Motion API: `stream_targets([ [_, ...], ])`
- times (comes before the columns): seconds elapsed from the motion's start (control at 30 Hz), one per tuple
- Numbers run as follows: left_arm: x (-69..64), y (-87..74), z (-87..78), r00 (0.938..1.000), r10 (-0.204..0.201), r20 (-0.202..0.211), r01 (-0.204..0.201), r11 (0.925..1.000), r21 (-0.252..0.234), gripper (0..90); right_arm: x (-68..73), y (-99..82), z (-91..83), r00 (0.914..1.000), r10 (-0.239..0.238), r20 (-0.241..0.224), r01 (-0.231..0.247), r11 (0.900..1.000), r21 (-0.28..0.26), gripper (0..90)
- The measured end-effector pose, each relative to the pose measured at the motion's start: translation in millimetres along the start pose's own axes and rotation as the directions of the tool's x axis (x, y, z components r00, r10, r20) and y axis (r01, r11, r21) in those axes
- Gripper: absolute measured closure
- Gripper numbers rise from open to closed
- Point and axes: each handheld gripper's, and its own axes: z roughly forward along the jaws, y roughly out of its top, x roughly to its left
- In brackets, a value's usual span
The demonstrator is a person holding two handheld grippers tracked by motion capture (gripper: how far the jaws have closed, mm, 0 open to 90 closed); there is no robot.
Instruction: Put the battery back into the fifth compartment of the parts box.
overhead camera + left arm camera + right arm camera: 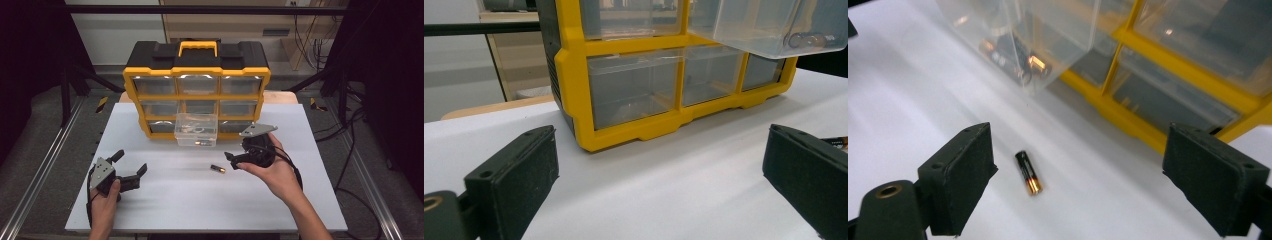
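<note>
Lying loose on the white table (pixel 165 200), a little in front of the yellow organizer (pixel 197 80) and just forward of its pulled-out drawer (pixel 196 131): one small battery (pixel 217 169), black with a copper end. Sitting just to the left of the right gripper (pixel 231 159), close to those fingertips, and well apart from the left gripper (pixel 131 165), so likely falling to the right hand. Showing between the spread jaws in the right gripper view (pixel 1028 172), nearer the left pad, long axis running roughly along the line of sight and angled slightly, copper end toward the camera; probably calling for a turn of the wrist to close across its short width.

Right gripper standing wide open, holding nothing, hovering a little off the table. Left gripper also spread apart and empty, resting low near the table's front left, pointing toward the organizer's lower left corner (pixel 589 140).

Hanging out from the organizer's middle column, the clear drawer (pixel 1018 35) holding at least a couple more batteries (pixel 1013 62); exact count hard to make out through the glare. Remaining bins of the organizer looking cloudy, contents not readable. Battery markings too small to read, and the right gripper's body partly covered by the hand (pixel 272 172).
</note>
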Motion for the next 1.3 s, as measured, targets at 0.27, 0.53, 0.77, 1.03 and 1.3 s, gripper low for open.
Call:
stream_targets([
  [0.27, -0.4, 0.1, 0.4, 1.0000, 0.003, 0.003, -0.003, 1.0000, -0.001, 1.4, 6.8, -22.1, 24.8, 0.9997, -0.006, -0.026, 0.009, 0.9965, 0.083, 19.8],
  [0.53, -1.7, -0.4, 1.8, 0.9999, 0.009, 0.008, -0.009, 0.9999, 0.007, 1.4, 12.6, -37.8, 44.9, 0.9989, -0.005, -0.047, 0.012, 0.9889, 0.148, 24.3],
  [0.77, -3.4, 0.2, -0.9, 0.9998, 0.018, 0.001, -0.018, 0.9998, 0.010, 1.4, 20.7, -43.3, 50.2, 0.9966, -0.006, -0.082, 0.019, 0.9869, 0.160, 26.8],
  [1.03, 0.0, -0.6, -1.3, 1.0000, 0.003, -0.006, -0.003, 1.0000, 0.004, 1.4, 21.6, -43.9, 62.3, 0.9956, -0.021, -0.091, 0.034, 0.9890, 0.144, 39.6],
  [1.3, -0.8, -0.3, -0.3, 1.0000, 0.006, 0.000, -0.006, 1.0000, 0.004, 1.4, 24.9, -46.7, 77.3, 0.9919, -0.010, -0.127, 0.029, 0.9882, 0.150, 48.1],
])
